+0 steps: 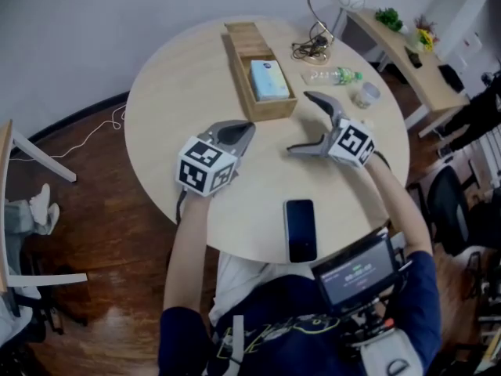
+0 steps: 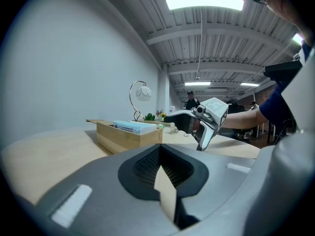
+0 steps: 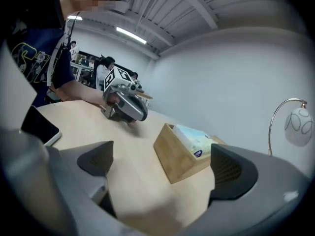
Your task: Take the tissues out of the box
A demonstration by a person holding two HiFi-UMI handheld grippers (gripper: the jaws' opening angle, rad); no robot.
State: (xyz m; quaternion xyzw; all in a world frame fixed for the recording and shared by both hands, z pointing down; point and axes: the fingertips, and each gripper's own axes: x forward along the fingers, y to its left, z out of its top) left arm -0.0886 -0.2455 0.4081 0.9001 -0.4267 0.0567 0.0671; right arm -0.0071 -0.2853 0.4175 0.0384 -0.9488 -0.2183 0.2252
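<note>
Holding left gripper low over worktop, jaws closed, nothing btwn them. Holding right gripper w/ jaws spread wide, gripping nothing. Seeing tissue pack lying flat inside wooden box, just ahead of both sets of jaws, touching neither.

Round wooden table with a long wooden box on the far side, and a light blue tissue pack sitting in the box's near end. The left gripper is just in front of the box with its jaws together, while the right gripper beside it has its jaws spread wide with nothing in them. There's a black phone lying near the table's front edge, plus a plastic bottle on its side to the right of the box.
</note>
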